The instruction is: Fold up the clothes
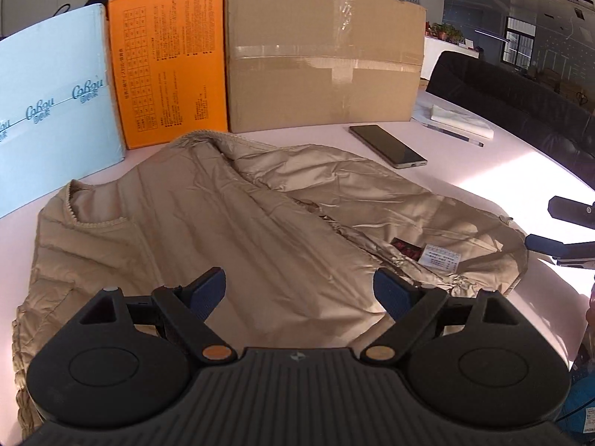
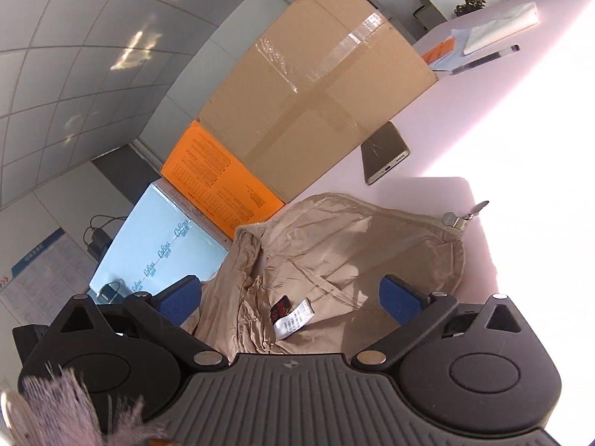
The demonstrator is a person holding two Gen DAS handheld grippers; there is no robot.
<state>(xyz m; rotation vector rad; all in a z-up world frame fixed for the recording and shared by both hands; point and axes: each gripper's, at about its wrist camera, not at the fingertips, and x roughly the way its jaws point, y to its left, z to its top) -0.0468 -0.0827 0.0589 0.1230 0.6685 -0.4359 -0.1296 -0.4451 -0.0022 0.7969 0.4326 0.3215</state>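
Left gripper [image 1: 299, 290]: jaws wide, empty, hovering over the near hem of the tan vest [image 1: 208, 230], which spreads ahead toward 12 o'clock; long axis runs 9 to 3 o'clock. Right gripper [image 2: 290, 297]: jaws wide, empty, over the vest's care label [image 2: 295, 317], fabric ahead from 11 to 1 o'clock. Vest: thin, glossy, creased, front panel flipped open, zipper pull [image 2: 465, 215] at the table [image 2: 520, 148] end. Judged: right gripper nearer that open flap.
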